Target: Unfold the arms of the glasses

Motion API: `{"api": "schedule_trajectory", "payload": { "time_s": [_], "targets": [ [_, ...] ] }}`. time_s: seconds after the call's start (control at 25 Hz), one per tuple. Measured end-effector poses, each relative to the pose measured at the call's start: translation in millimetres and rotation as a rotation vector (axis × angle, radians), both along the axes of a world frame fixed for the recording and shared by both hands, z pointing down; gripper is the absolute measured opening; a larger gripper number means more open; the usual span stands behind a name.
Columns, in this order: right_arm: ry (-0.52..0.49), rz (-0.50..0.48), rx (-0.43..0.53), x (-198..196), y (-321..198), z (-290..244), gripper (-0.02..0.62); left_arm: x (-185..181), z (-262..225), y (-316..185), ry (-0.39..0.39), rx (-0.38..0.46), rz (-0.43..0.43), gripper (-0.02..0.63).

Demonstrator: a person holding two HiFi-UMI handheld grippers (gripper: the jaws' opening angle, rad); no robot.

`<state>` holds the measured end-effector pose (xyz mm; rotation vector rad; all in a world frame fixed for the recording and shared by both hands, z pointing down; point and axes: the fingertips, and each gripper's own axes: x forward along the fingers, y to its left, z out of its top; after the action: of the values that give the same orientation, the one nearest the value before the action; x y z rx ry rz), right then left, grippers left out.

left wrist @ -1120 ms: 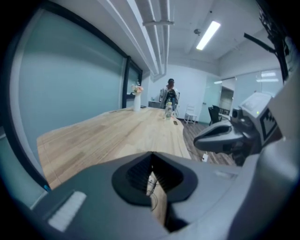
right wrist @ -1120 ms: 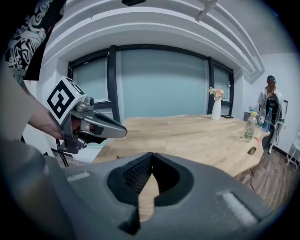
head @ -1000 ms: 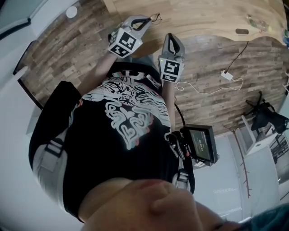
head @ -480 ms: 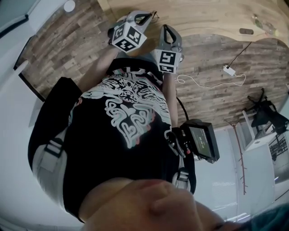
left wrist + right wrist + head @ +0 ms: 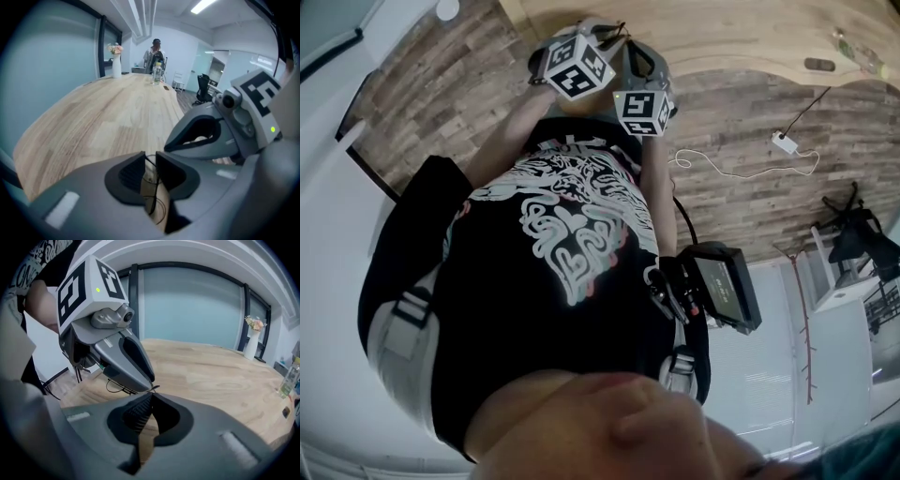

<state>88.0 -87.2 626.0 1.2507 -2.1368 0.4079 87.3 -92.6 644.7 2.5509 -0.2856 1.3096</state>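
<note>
Grey left tongs (image 5: pixel 150 159): clamped on glasses (image 5: pixel 152 190), frame lengthwise between them
Right tongs (image 5: pixel 151 397): closed on the arm's tip, facing left tongs

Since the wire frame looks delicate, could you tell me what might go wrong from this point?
1. The left gripper is clamped on the thin wire glasses; a hard squeeze or a twist could bend the frame.
2. The right gripper seems to pinch only an arm's tip, close against the left jaws, so it may slip off as the arm swings out.
3. The glasses hang in the air by the table edge; a failed grip could drop them.
</note>
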Motion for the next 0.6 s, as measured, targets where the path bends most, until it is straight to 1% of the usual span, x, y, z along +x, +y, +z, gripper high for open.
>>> {"api": "schedule_trajectory", "payload": {
  "time_s": [0.2,0.32,0.4,0.6],
  "targets": [
    [0.009,-0.049,-0.011,-12,2,10,0.0,-3,7,3,-0.05,-0.026,0.02,0.037],
    [0.049,-0.088,-0.014,-19,6,14,0.0,-2,9,5,-0.059,-0.057,0.023,0.037],
    [0.057,-0.104,-0.017,-24,7,15,0.0,-1,8,3,-0.065,-0.066,0.025,0.037],
    [0.063,-0.075,-0.028,-28,6,15,0.0,2,8,2,-0.1,-0.071,0.065,0.037]
  ]
}}
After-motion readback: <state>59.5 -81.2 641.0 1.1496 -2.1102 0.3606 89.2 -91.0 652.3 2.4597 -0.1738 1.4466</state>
